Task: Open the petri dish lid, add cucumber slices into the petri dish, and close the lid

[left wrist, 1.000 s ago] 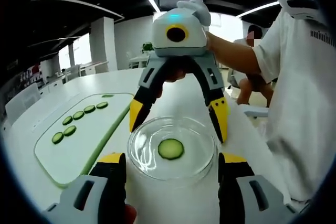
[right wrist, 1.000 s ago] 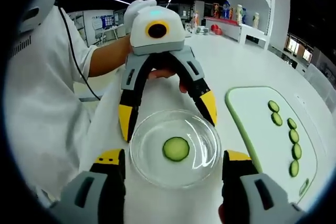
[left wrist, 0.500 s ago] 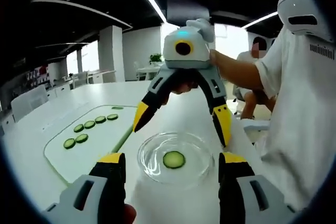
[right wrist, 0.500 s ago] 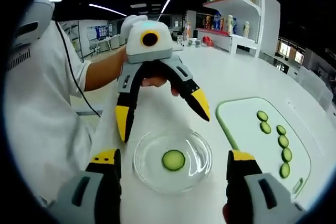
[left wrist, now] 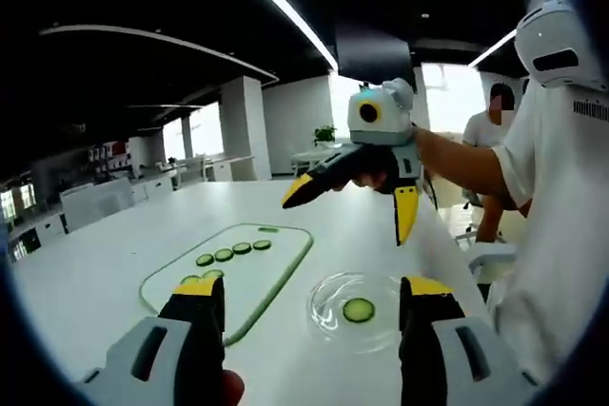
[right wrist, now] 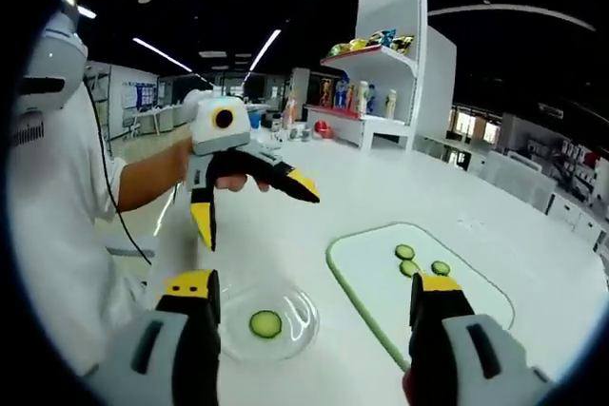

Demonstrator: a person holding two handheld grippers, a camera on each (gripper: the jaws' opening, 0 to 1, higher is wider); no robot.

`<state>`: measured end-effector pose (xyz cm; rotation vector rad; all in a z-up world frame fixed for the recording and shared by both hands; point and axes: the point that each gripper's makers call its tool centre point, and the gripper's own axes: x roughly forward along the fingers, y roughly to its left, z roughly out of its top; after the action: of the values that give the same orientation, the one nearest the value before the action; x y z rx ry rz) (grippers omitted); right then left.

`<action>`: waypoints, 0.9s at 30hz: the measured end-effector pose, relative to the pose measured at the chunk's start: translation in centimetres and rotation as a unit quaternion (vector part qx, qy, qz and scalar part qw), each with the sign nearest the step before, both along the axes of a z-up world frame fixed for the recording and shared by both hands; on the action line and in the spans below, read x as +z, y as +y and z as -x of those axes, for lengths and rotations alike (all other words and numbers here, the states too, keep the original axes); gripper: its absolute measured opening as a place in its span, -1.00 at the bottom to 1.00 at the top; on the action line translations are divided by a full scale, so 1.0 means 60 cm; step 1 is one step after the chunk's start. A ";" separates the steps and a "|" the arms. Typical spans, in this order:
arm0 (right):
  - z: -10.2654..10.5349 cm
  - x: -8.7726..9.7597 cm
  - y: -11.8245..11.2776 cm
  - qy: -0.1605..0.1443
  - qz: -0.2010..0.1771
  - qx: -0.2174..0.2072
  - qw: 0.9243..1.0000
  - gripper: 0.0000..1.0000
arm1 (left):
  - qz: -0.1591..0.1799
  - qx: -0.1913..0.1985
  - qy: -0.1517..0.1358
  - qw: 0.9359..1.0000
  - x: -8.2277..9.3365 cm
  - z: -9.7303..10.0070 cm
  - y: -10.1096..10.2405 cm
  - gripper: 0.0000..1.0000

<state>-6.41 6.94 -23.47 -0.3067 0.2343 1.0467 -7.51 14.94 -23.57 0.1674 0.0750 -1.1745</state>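
A: Where is the petri dish (left wrist: 354,308) seen?

B: It is seen open-topped on the white worktop (left wrist: 105,268), just beside the long edge of the green-rimmed cutting board (left wrist: 236,270). One cucumber slice (left wrist: 359,310) is seen lying flat inside it. In the right gripper view the same dish (right wrist: 262,324) is seen near the left jaw, with the slice (right wrist: 265,324) at its middle.

A: And the other slices?

B: A row of cucumber slices (left wrist: 225,255) is seen on the board, well inside its rim. In the right gripper view the board (right wrist: 381,292) is seen partly hidden behind the right jaw.

A: How are the tools held?

B: The left tool (left wrist: 309,306) is held with its jaws spread wide, nothing between them. The right tool (right wrist: 314,301) is likewise held spread and empty. Each is also seen from the opposite camera, raised above the worktop with its yellow tips apart: the right tool (left wrist: 352,204) in the left gripper view, the left tool (right wrist: 252,206) in the right gripper view.

A: How much room is seen around the dish?

B: Bare worktop is seen around the dish on the sides away from the board. A person's white sleeve (left wrist: 547,178) is seen near the worktop's edge, and a shelf unit (right wrist: 385,68) stands well apart.
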 end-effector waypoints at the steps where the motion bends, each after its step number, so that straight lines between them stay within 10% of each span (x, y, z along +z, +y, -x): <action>1: -0.005 0.006 -0.007 -0.007 -0.005 -0.012 1.000 0.63 | 0.008 0.008 -0.003 1.000 0.009 -0.004 0.006 0.51; 14: -0.025 0.071 -0.080 -0.047 -0.055 -0.084 0.994 0.64 | 0.049 0.086 -0.045 0.994 0.078 -0.035 0.061 0.50; 27: -0.022 0.070 -0.165 -0.062 -0.074 -0.137 0.986 0.66 | 0.045 0.127 -0.055 0.989 0.078 -0.033 0.114 0.45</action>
<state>-5.09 -2.98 -19.30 -0.1974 0.0820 0.7652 -5.55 21.79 -18.92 0.1375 -0.0533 -0.9101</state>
